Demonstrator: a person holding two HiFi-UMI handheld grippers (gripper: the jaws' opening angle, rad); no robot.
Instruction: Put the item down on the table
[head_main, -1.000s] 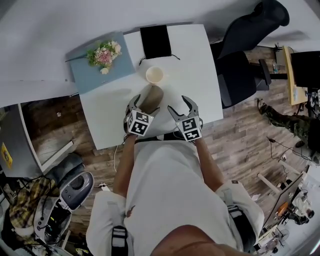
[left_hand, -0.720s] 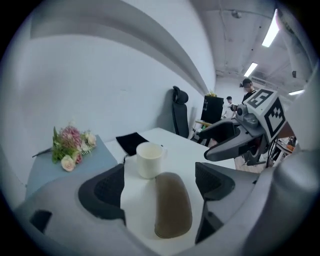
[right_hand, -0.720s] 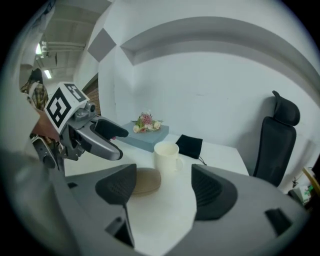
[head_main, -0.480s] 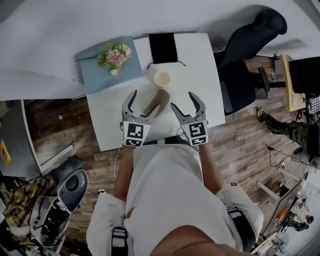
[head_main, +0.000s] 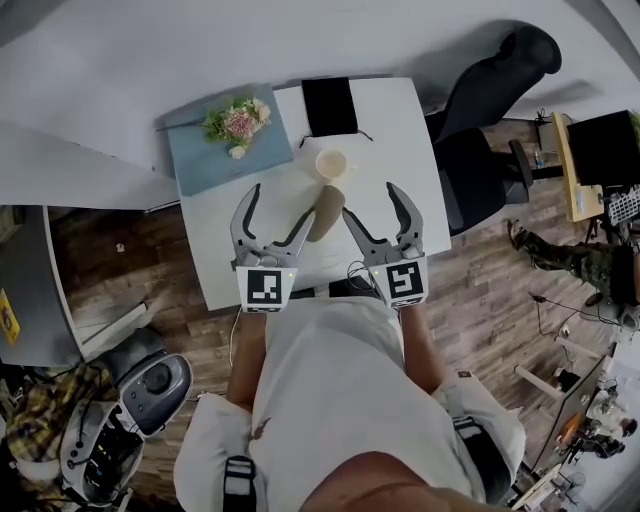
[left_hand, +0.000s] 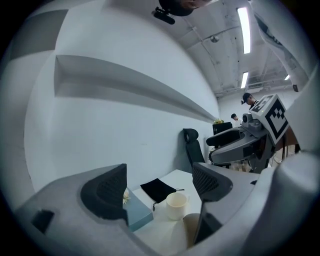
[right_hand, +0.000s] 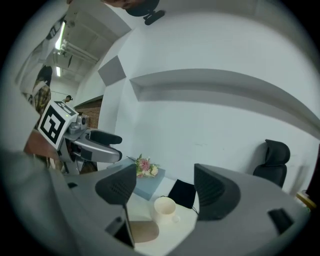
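Left gripper (head_main: 281, 202), right gripper (head_main: 371, 200) pulled back, spread; brown item (head_main: 326, 210), perhaps cup, lies beside mug (head_main: 332, 163).

text: none legible | signs: square markers only, on both tongs' cubes

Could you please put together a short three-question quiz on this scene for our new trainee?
1. True or false: the left gripper is shut on the tan cylindrical item lying on the white table.
2. What stands between that item and the black cloth pouch? A a cream round cup; B a glass bottle; C a metal spoon.
3. Fill in: the jaws of the right gripper stand ___.
Key: 1 false; 2 A; 3 open.
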